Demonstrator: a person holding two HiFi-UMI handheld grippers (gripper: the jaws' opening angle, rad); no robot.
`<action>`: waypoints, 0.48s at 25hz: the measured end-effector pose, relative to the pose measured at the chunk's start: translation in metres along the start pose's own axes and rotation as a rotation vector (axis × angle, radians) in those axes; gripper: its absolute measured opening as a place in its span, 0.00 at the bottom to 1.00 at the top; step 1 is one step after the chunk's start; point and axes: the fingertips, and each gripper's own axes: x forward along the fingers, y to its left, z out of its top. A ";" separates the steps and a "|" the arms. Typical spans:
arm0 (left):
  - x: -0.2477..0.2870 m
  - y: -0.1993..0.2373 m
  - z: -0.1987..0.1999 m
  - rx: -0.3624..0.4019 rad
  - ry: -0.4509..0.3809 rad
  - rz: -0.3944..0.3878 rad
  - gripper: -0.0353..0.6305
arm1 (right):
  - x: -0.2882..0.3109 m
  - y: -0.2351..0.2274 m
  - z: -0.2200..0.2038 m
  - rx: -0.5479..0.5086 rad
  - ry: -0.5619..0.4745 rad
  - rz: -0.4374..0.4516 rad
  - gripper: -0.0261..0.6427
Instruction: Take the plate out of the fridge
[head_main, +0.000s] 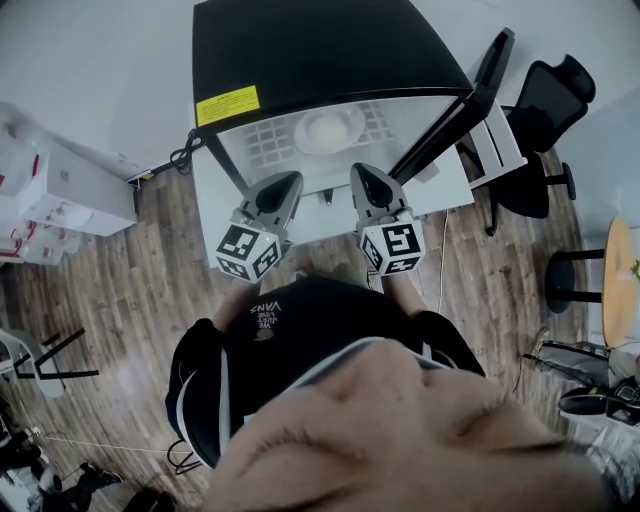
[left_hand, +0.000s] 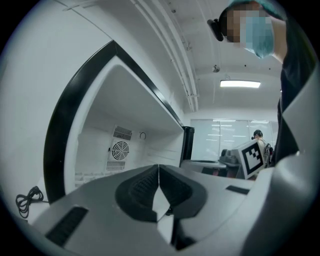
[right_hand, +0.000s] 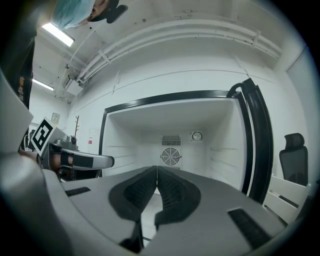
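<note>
The fridge (head_main: 320, 50) stands open, its door (head_main: 478, 88) swung to the right. A white plate (head_main: 328, 129) sits on the wire shelf (head_main: 262, 142) inside the white compartment. The left tool (head_main: 288, 184) and the right tool (head_main: 361, 174) hang side by side just before the opening, short of the plate, both aimed inward. Each tool has its jaws pressed together with nothing between them. A round fan grille (right_hand: 171, 156) shows on the back wall.
</note>
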 end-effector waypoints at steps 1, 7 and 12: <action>0.002 0.001 0.000 -0.001 0.001 0.002 0.08 | 0.001 -0.002 0.000 0.000 0.000 0.002 0.06; 0.017 0.009 0.004 -0.004 -0.007 0.039 0.08 | 0.013 -0.013 0.003 -0.008 0.003 0.034 0.06; 0.029 0.012 0.007 -0.007 -0.016 0.076 0.08 | 0.021 -0.027 0.005 -0.014 0.002 0.065 0.06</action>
